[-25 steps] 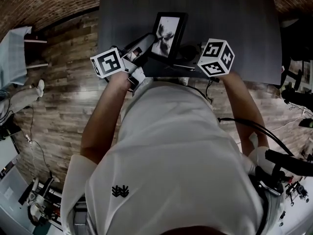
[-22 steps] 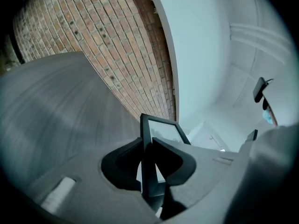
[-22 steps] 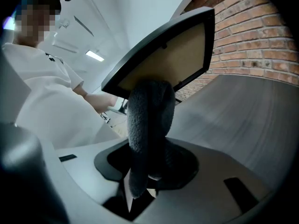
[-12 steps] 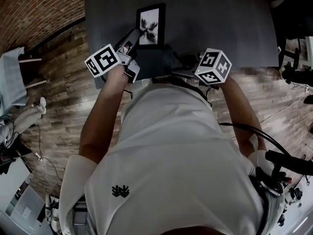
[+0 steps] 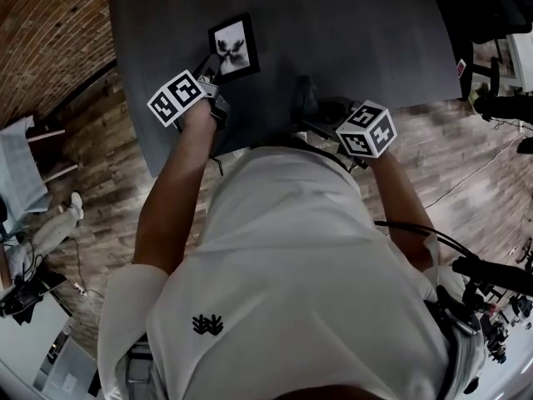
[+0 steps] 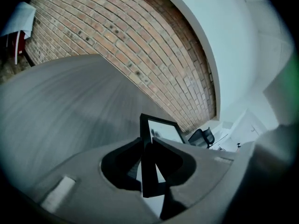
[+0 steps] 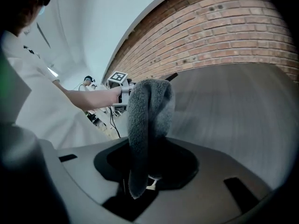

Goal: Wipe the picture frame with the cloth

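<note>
A black picture frame (image 5: 233, 47) with a pale print is over the far left of the dark grey table (image 5: 366, 32). My left gripper (image 5: 210, 70) is shut on its near edge. In the left gripper view that black edge (image 6: 149, 167) runs between the jaws of the left gripper (image 6: 148, 143), with the glass (image 6: 164, 132) beyond. My right gripper (image 5: 323, 117) is to the right, apart from the frame, shut on a grey cloth (image 5: 306, 98). The cloth (image 7: 147, 120) stands up, folded, from the jaws of the right gripper (image 7: 148, 164).
A brick wall (image 6: 140, 45) runs behind the table, and wood floor (image 5: 92, 165) surrounds it. A chair draped with pale fabric (image 5: 21, 165) stands at the left. Cables and gear (image 5: 491, 273) lie at the right. An office chair (image 6: 202, 136) is beyond the table.
My left gripper has carried the frame farther out over the table, to the left and lower. My right gripper with the cloth has drawn away from the frame to the right.
</note>
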Demonstrator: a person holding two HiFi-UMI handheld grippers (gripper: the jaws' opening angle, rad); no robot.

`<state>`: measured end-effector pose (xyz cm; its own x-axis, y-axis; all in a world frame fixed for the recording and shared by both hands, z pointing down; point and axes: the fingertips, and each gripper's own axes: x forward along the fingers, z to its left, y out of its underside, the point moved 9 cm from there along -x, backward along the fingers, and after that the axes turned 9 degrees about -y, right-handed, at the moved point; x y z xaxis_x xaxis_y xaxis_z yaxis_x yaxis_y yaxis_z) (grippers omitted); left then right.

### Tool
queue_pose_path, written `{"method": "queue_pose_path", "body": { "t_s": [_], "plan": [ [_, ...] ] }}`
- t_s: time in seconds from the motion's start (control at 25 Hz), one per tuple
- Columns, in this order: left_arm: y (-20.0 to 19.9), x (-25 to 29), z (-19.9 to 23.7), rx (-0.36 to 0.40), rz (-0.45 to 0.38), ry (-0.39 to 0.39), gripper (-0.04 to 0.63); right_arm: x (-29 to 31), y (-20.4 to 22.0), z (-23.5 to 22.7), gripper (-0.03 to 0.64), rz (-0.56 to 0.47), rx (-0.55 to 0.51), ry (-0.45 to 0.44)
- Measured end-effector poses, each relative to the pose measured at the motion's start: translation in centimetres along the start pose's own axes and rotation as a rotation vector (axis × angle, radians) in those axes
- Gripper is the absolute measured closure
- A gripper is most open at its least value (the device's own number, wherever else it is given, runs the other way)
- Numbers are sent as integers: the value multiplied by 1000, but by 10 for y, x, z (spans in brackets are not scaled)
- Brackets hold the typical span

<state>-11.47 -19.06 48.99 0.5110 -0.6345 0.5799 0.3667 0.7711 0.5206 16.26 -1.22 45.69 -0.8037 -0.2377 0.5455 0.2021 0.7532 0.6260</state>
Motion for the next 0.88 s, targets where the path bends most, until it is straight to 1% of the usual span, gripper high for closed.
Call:
{"method": "queue_pose_path", "body": {
  "t_s": [0.16,0.28,0.44,0.52,0.64,0.88],
  "plan": [
    [6,40,-14,19,25,-56,520,-24,7,-25,474,-25,42,29],
    [12,67,-23,44,38,-117,520,-43,9,-47,474,-32,52,47],
    [27,119,-42,65,43,-207,520,-78,20,-96,474,-31,75,50],
    [33,136,-45,66,44,-242,520,-88,25,-112,474,-21,84,41],
    [32,145,-42,88,39,-286,520,-90,25,-120,474,-7,94,25],
    [27,150,-42,204,11,-378,520,-85,24,-128,474,18,112,-9]
  ]
}}
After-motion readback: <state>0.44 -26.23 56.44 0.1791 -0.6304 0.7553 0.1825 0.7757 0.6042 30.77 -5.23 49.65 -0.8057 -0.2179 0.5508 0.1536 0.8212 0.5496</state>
